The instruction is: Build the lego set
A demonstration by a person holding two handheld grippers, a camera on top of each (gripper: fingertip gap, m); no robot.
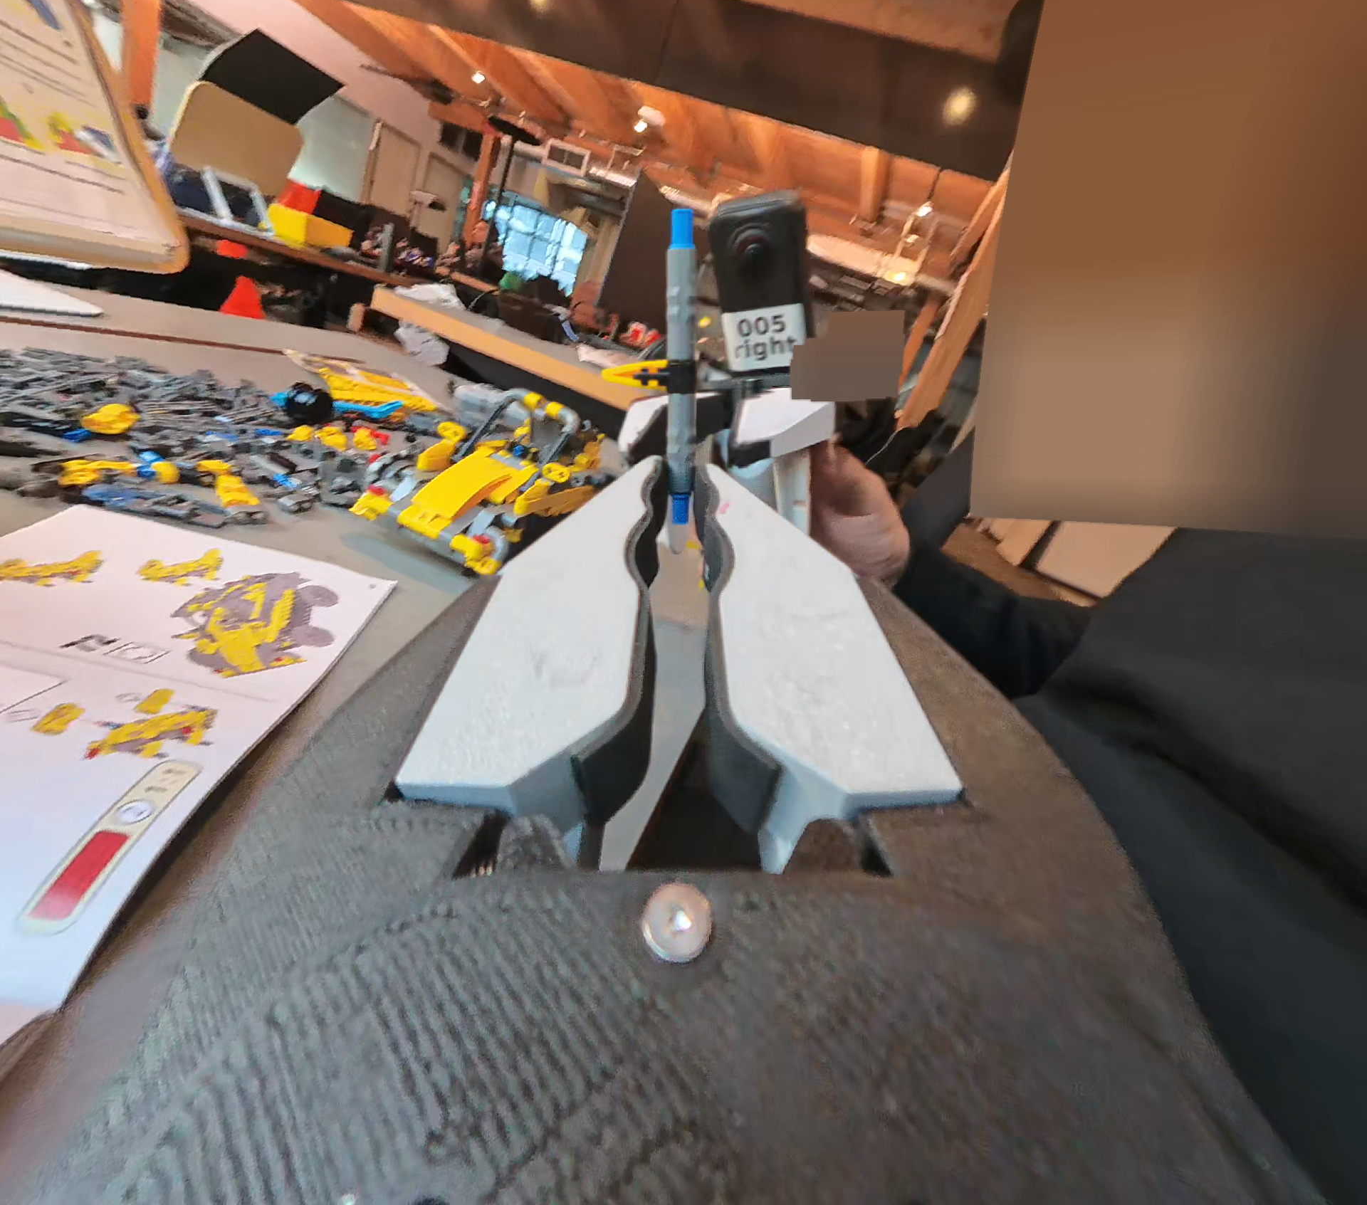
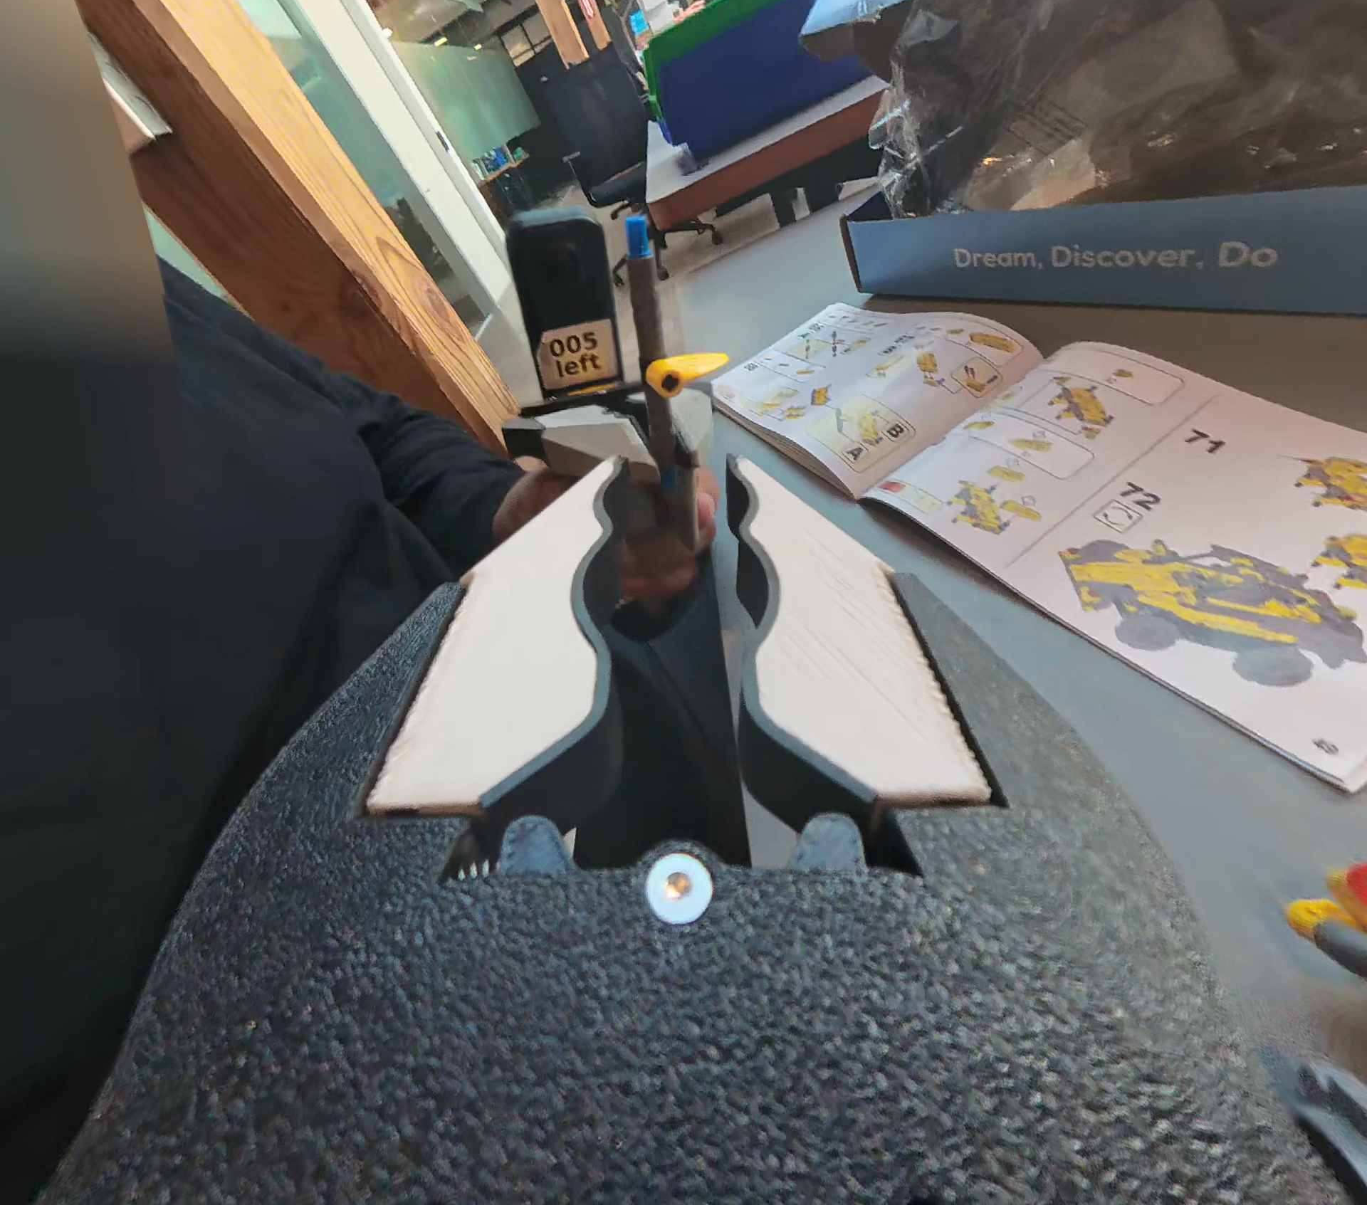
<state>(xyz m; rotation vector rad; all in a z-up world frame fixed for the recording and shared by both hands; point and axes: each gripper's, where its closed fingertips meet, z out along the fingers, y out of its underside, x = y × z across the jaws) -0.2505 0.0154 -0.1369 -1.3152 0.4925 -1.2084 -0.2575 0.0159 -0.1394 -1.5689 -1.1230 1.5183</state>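
My left gripper (image 1: 680, 489) is shut on the lower end of a thin grey rod (image 1: 679, 356) with blue ends, held upright above the table edge. A small yellow curved piece (image 1: 629, 372) sticks out sideways from the rod on a black connector. My right gripper (image 2: 673, 474) is open, and the rod (image 2: 655, 371) with the yellow piece (image 2: 684, 367) stands just beyond its fingertips, closer to the left finger. I cannot tell whether it touches the rod. Each view shows the other gripper facing it: the right one (image 1: 714, 422) and the left one (image 2: 643, 437).
A part-built yellow and grey toy car (image 1: 488, 496) stands on the grey table (image 1: 414, 585) beside a pile of loose parts (image 1: 185, 430). An open instruction booklet (image 2: 1035, 489) lies to the side, and a blue box (image 2: 1109, 252) stands behind it. A person's dark sleeve (image 2: 259, 504) is close by. The tips of both grippers are at nearly the same place.
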